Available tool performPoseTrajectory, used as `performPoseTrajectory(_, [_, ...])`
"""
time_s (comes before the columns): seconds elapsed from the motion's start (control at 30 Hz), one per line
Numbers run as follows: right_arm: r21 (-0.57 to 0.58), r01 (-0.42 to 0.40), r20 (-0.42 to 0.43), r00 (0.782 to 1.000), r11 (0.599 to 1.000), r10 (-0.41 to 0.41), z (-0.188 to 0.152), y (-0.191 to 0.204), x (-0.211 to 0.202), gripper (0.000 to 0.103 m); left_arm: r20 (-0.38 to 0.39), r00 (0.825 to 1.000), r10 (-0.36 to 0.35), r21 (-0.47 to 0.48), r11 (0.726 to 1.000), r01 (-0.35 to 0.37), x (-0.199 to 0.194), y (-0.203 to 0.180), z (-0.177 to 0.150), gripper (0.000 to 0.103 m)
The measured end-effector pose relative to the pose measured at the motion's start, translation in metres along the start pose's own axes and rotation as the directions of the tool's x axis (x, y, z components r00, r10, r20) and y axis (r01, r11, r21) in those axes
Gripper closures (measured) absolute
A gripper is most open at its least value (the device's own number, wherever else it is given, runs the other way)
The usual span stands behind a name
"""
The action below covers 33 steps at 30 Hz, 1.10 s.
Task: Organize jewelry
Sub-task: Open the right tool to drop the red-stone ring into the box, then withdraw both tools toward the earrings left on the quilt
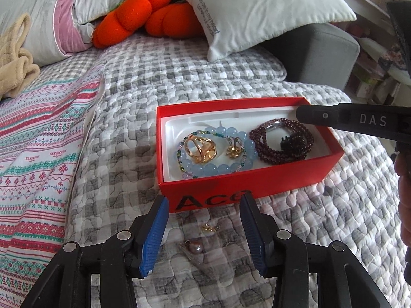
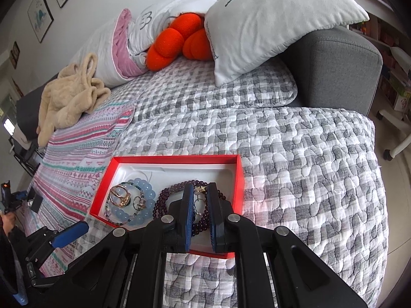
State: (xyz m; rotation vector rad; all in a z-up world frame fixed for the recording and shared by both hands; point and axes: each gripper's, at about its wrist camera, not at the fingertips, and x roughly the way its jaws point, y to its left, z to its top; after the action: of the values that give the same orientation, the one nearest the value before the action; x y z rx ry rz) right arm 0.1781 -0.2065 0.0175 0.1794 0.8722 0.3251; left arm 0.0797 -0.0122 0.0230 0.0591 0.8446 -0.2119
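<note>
A red box (image 1: 239, 182) with a white liner sits on the grey checked quilt. It holds a blue bead bracelet (image 1: 221, 165), a gold ring piece (image 1: 201, 148), a small gold flower earring (image 1: 233, 151) and a dark red bead necklace (image 1: 280, 138). My left gripper (image 1: 203, 233) is open, low over the quilt in front of the box, above a small gold piece (image 1: 210, 228) and a pearl pendant (image 1: 194, 248). My right gripper (image 2: 199, 192) hangs over the box's right half (image 2: 164, 159), nearly closed around a small gold earring (image 2: 201, 189) above the necklace (image 2: 164, 200).
White cushions (image 1: 257, 12), an orange plush (image 1: 143, 15) and a beige fleece (image 2: 69, 95) lie at the back of the sofa. A striped patterned blanket (image 1: 38, 154) covers the left. The grey armrest (image 2: 334, 69) stands at the right.
</note>
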Motion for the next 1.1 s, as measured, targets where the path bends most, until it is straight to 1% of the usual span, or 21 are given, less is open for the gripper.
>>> performPoseTrajectory(0.13, [-0.011,-0.002,-0.009,1.0,1.0,0.002,0.001,0.001,0.001,0.09,-0.008,1.0,0.003,-0.007,1.0,-0.003,0.001,0.001,0.0,0.054])
performPoseTrajectory(0.2, [-0.01,-0.003,-0.01,1.0,1.0,0.003,0.0,0.0,-0.001,0.087,-0.012,1.0,0.007,-0.006,1.0,-0.008,0.003,0.001,0.0,0.054])
performPoseTrajectory(0.27, [-0.009,-0.009,-0.01,1.0,1.0,0.009,0.0,-0.001,-0.003,0.079,-0.014,1.0,0.01,-0.003,1.0,-0.011,0.003,0.001,0.0,0.054])
performPoseTrajectory(0.47, [-0.032,-0.001,-0.006,1.0,0.999,0.001,-0.006,0.0,-0.02,0.077,-0.017,1.0,0.01,-0.01,1.0,-0.01,0.0,0.004,-0.002,0.053])
performPoseTrajectory(0.53, [-0.041,0.001,-0.005,1.0,0.999,-0.001,-0.01,0.002,-0.026,0.074,-0.015,1.0,0.008,-0.012,1.0,-0.008,-0.002,0.005,-0.004,0.048])
performPoseTrajectory(0.67, [-0.068,0.002,-0.006,1.0,0.998,-0.003,-0.02,0.008,-0.037,0.058,-0.011,1.0,0.009,-0.007,1.0,-0.009,-0.007,0.004,-0.009,0.045])
performPoseTrajectory(0.83, [-0.1,0.016,-0.011,1.0,0.995,-0.017,-0.033,0.012,-0.048,0.056,-0.009,1.0,0.012,0.0,1.0,-0.012,-0.015,0.005,-0.016,0.037])
performPoseTrajectory(0.9, [-0.109,0.025,-0.014,1.0,0.994,-0.027,-0.038,0.012,-0.052,0.053,-0.011,1.0,0.016,0.004,1.0,-0.016,-0.018,0.006,-0.019,0.036])
performPoseTrajectory(0.97, [-0.114,0.038,-0.017,0.999,0.993,-0.04,-0.043,0.012,-0.055,0.05,-0.015,1.0,0.023,0.013,1.0,-0.022,-0.02,0.007,-0.024,0.032])
performPoseTrajectory(1.03, [-0.12,0.053,-0.019,0.998,0.991,-0.056,-0.048,0.011,-0.058,0.047,-0.013,0.999,0.033,0.022,0.999,-0.032,-0.022,0.009,-0.028,0.025])
performPoseTrajectory(1.1, [-0.129,0.068,-0.022,0.997,0.989,-0.071,-0.054,0.01,-0.061,0.043,-0.011,0.999,0.043,0.032,0.999,-0.043,-0.024,0.011,-0.032,0.023])
